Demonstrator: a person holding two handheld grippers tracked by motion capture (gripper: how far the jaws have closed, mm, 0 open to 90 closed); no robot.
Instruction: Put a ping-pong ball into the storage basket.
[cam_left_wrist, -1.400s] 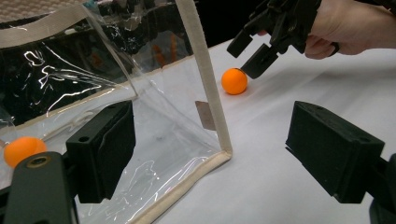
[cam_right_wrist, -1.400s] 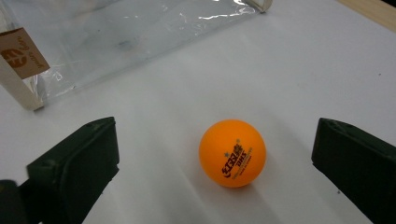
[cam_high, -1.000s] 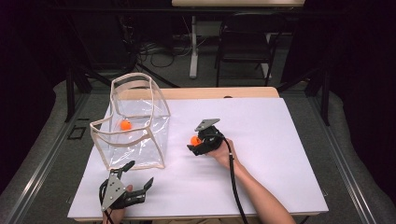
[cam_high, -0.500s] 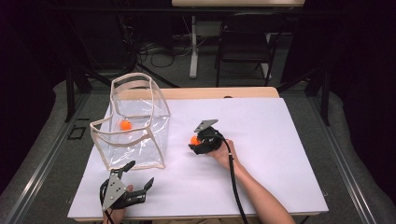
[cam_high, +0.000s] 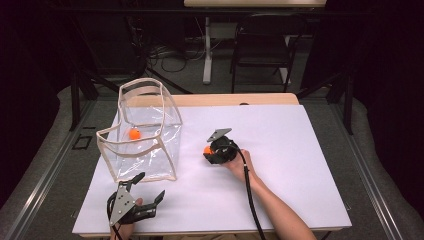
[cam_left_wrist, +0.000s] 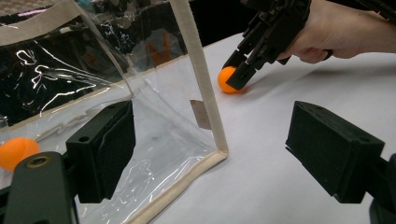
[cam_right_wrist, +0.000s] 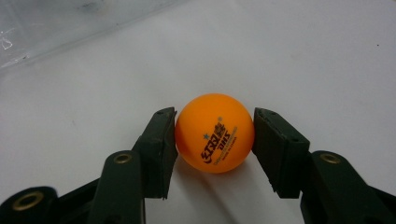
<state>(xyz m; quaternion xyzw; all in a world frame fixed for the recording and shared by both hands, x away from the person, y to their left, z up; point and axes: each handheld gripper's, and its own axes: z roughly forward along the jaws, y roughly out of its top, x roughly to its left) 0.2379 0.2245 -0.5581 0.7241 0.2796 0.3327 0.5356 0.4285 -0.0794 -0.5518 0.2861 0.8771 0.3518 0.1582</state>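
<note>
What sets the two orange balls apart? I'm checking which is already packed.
The ball in the bag lies inside the clear pouch, untouched; the ball on the table sits outside it on the white table top. The right gripper has its jaws closed on the table ball, while the open left gripper holds nothing. Both are orange and round.

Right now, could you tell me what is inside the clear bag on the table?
One orange ball lies inside the clear bag, visible through its wall. The bag's reflections blur parts of its floor, so anything small there cannot be ruled out.
</note>
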